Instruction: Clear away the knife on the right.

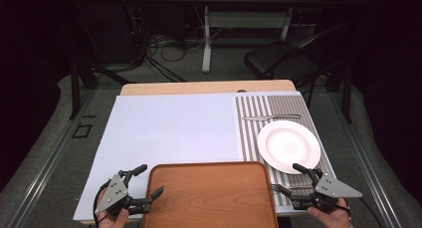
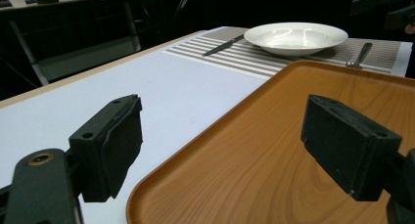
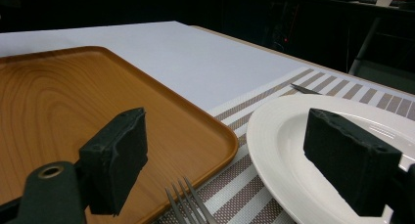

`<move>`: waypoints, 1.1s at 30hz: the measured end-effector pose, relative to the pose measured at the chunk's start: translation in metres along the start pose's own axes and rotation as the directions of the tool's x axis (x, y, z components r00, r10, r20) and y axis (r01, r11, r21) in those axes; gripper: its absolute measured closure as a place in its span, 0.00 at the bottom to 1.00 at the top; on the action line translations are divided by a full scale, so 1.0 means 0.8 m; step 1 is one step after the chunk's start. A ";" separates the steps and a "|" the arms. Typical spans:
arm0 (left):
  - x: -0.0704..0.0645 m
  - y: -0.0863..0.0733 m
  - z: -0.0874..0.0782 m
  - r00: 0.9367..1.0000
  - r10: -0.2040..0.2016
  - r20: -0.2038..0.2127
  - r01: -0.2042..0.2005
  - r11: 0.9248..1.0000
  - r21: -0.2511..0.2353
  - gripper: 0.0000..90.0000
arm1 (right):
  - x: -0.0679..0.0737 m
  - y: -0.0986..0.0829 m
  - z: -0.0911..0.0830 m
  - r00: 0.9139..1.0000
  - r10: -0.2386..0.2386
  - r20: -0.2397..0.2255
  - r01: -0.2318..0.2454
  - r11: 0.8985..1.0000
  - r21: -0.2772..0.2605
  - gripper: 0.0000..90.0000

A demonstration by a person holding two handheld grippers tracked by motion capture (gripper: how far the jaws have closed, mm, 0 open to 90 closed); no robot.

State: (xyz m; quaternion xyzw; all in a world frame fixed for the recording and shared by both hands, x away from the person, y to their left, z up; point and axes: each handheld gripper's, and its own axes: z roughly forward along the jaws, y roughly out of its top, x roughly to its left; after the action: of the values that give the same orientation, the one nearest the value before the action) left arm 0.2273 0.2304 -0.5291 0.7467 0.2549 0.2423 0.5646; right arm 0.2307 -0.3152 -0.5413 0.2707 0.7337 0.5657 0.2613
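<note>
A brown wooden tray (image 1: 209, 193) (image 2: 274, 155) (image 3: 58, 101) lies at the table's front edge. My left gripper (image 1: 149, 180) (image 2: 230, 136) is open at the tray's left rim, one jaw over the white sheet and the other over the tray. To the right, a white plate (image 1: 288, 146) (image 2: 296, 38) (image 3: 293, 145) rests on a striped placemat (image 1: 254, 133). My right gripper (image 1: 291, 179) (image 3: 235, 155) is open and empty between tray and plate, just above a fork (image 1: 283, 189) (image 3: 188, 204) (image 2: 359, 55). A knife (image 1: 271, 117) (image 2: 222, 45) (image 3: 306, 89) lies beyond the plate.
A white sheet (image 1: 169, 133) covers the table's left and middle. Beyond the table stand a black folding chair (image 1: 278, 58) and another table's white legs (image 1: 206, 39), with cables (image 1: 164, 49) on the floor. Metal rails run along both sides.
</note>
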 end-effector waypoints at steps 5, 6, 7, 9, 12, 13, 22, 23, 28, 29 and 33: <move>0.001 0.000 0.002 1.000 -0.006 -0.002 0.006 1.000 0.006 0.18 | -0.003 0.000 -0.001 1.000 0.003 0.010 -0.003 1.000 0.000 0.17; 0.001 0.000 0.002 1.000 -0.006 -0.004 0.006 1.000 0.008 0.18 | -0.003 0.000 -0.001 1.000 0.007 0.012 -0.007 1.000 -0.003 0.17; 0.001 0.000 0.002 1.000 -0.006 -0.004 0.006 1.000 0.008 0.18 | -0.004 -0.001 -0.002 1.000 0.008 0.012 -0.008 1.000 0.001 0.17; 0.002 0.000 0.002 1.000 -0.008 -0.008 0.008 1.000 0.009 0.18 | -0.005 -0.001 -0.002 1.000 0.008 0.018 -0.009 1.000 0.007 0.17; 0.002 0.000 0.003 1.000 -0.014 -0.011 0.014 1.000 0.006 0.18 | -0.008 -0.002 -0.003 0.999 0.018 0.028 -0.018 1.000 0.004 0.16; 0.003 0.000 0.003 1.000 -0.015 -0.012 0.015 1.000 0.006 0.18 | -0.009 -0.002 -0.004 0.999 0.017 0.030 -0.017 1.000 0.006 0.16; 0.004 -0.001 0.004 1.000 -0.021 -0.014 0.021 1.000 0.018 0.18 | -0.024 0.001 -0.009 0.998 0.010 0.066 -0.012 0.999 0.030 0.16; 0.004 -0.001 0.004 1.000 -0.021 -0.014 0.021 1.000 0.017 0.18 | -0.027 0.002 -0.011 0.997 0.013 0.074 -0.015 1.000 0.028 0.16; 0.004 -0.003 0.000 0.999 -0.024 -0.025 0.024 0.999 0.021 0.18 | -0.046 0.004 -0.018 0.993 0.052 0.107 -0.056 0.998 0.036 0.16; 0.004 -0.003 0.000 0.999 -0.025 -0.027 0.026 0.999 0.020 0.18 | -0.051 0.004 -0.020 0.992 0.055 0.109 -0.060 0.997 0.041 0.16; 0.002 -0.003 -0.003 0.999 -0.022 -0.032 0.023 0.999 0.024 0.18 | -0.066 0.004 -0.026 0.989 0.068 0.131 -0.078 0.995 0.069 0.16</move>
State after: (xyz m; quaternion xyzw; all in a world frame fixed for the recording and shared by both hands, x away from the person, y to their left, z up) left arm 0.2270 0.2340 -0.5310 0.7468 0.2752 0.2448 0.5537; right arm 0.2548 -0.3653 -0.5299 0.3427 0.7254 0.5289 0.2767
